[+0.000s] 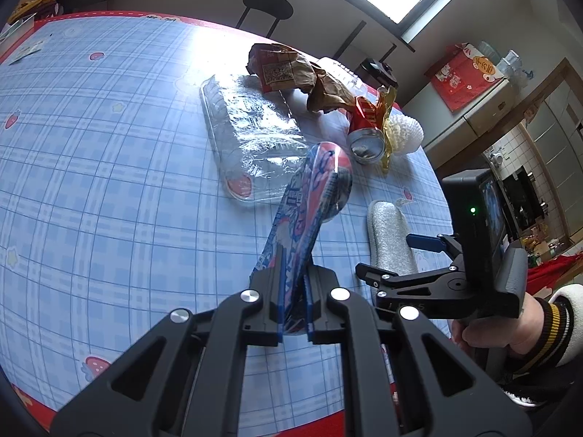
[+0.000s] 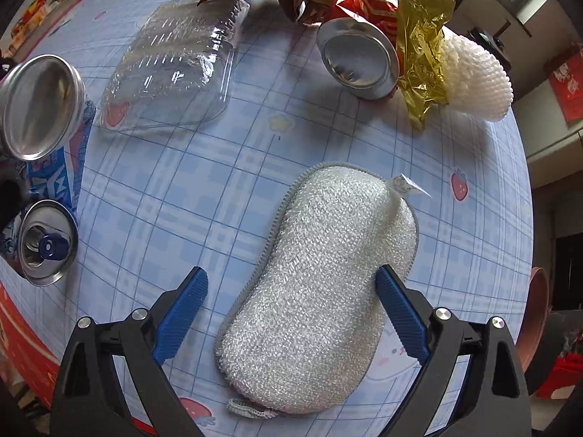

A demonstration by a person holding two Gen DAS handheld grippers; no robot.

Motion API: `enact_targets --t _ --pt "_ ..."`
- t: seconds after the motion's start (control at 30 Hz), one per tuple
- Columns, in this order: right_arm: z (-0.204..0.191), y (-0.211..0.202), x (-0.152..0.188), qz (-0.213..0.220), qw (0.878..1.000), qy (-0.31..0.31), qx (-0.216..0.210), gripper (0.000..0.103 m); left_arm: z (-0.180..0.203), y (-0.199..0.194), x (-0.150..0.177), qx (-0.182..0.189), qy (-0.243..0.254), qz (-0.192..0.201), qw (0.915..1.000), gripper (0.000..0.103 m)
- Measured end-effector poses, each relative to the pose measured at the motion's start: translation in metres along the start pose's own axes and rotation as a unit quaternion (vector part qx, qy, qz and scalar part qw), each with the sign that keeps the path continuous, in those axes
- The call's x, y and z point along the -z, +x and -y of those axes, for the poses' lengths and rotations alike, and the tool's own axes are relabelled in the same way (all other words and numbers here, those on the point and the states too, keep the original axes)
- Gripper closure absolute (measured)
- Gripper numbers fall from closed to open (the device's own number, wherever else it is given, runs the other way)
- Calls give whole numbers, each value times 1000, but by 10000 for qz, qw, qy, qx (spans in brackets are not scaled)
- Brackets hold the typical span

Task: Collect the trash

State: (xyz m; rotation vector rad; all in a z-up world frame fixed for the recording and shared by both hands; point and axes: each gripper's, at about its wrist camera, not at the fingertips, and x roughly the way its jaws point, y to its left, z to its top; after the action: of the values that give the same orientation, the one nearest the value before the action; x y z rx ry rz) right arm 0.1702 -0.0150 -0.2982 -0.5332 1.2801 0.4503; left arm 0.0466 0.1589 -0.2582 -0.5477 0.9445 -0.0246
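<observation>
Low in the left wrist view, the left gripper [image 1: 293, 306] was clamped on a flattened blue can [image 1: 309, 211], which rose to mid-frame. Behind it lay a clear box [image 1: 247, 127], a brown bag [image 1: 291, 69] and a red can [image 1: 368, 134]. At right, the right gripper [image 1: 393, 258] hung over a sponge [image 1: 390, 233].

Low in the right wrist view, the right gripper [image 2: 291, 309] stood wide, its pads either side of the sponge [image 2: 320, 273] without gripping. Gold foil [image 2: 419, 47] and a white net [image 2: 473, 76] sat upper right.
</observation>
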Motion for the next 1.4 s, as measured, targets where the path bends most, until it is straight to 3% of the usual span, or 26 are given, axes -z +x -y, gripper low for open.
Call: enact_targets --t 0.03,0.1,0.2,0.23,0.27,0.33,0.5,0.53,0.57,0.63,0.93,1.03,1.13,1.4 --pt "1 -3 0 41 10000 -27 61 29 -1 0 0 5 -17 4 10000 91" --pt "6 -9 2 128 9998 -20 122 35 -2 -1 0 4 -47 18 10000 91" --pt "24 -17 7 195 9995 207 -166 51 -3 -1 -1 -29 -40 12 10000 91" --pt "28 -20 8 210 9987 341 -300 60 -2 -1 -1 -51 -17 6 10000 91" --pt "37 -21 13 229 9977 477 -433 82 -2 -1 -2 -62 -7 0 10000 91" --pt "54 -26 17 236 9942 793 -683 98 -2 -1 -2 -83 -10 -8 10000 91" --pt "104 -26 33 125 9774 1656 -1306 96 2 1 -4 -120 38 -55 9999 92" --pt "109 -25 38 91 9746 1714 -1436 85 3 1 -4 -104 53 -65 9999 93" --pt "114 -25 45 62 9714 1741 -1613 65 5 2 -5 -101 69 -69 9999 93" --pt "116 -27 54 95 9710 1702 -1675 52 10 2 -5 -67 104 -99 9999 93" --pt "108 -15 84 -72 9641 1770 -1975 51 29 9 -3 -85 318 -245 9992 94" --pt "100 -10 85 -103 9651 1654 -2029 44 32 15 1 -113 376 -364 9986 94" --pt "92 -11 84 -131 9678 1474 -2036 43 32 20 6 -88 356 -463 9983 84" --pt "77 -8 73 -131 9692 1379 -2036 39 33 26 6 -121 324 -610 9975 75"
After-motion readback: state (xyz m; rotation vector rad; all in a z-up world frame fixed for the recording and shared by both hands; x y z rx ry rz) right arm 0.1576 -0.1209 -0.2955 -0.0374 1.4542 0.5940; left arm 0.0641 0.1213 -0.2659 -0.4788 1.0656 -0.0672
